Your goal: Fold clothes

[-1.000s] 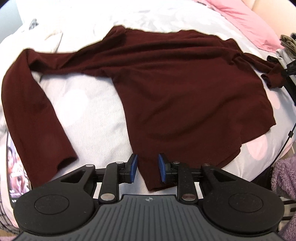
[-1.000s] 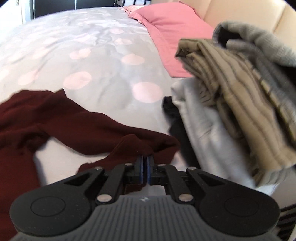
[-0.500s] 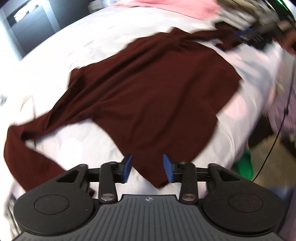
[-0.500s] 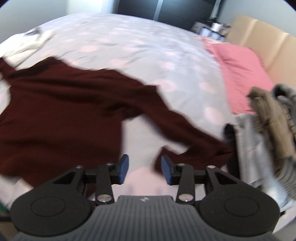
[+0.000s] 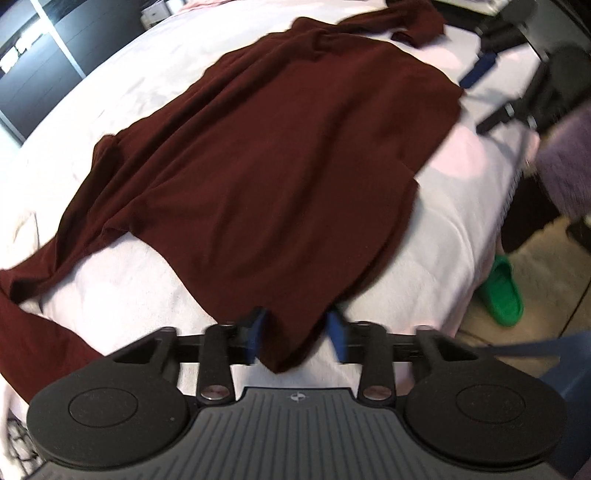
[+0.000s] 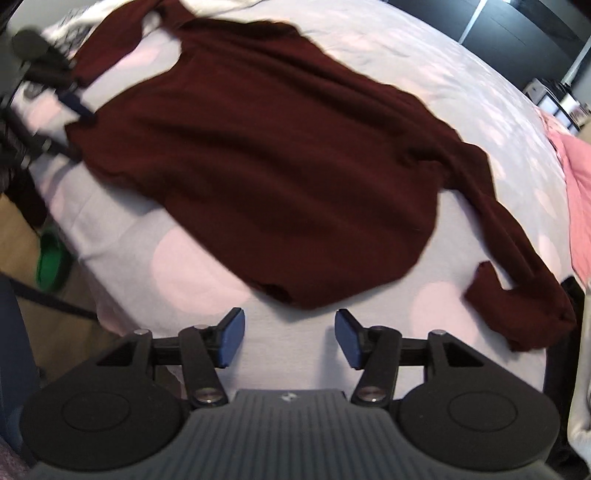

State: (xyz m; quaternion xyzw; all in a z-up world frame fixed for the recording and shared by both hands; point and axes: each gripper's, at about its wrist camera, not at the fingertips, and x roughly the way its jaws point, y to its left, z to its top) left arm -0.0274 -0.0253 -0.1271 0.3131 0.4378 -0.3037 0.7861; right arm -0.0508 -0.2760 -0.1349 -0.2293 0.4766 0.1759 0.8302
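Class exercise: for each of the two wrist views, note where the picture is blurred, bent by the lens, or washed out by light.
Left wrist view: the bedsheet is washed out near white; the other gripper at top right is smeared by motion; the bed edge bows from fisheye. Right wrist view: the maroon sweater has soft, streaked edges, the green slipper is a blur, and the dark wardrobe doors curve at the rim.

L wrist cam: low over bed edge, tilted steeply down, close on one hem corner of maroon sweater. R wrist cam: same steep tilt, just short of the other hem corner. Both share sweater body, bed; each catches the opposite claw at far edge.
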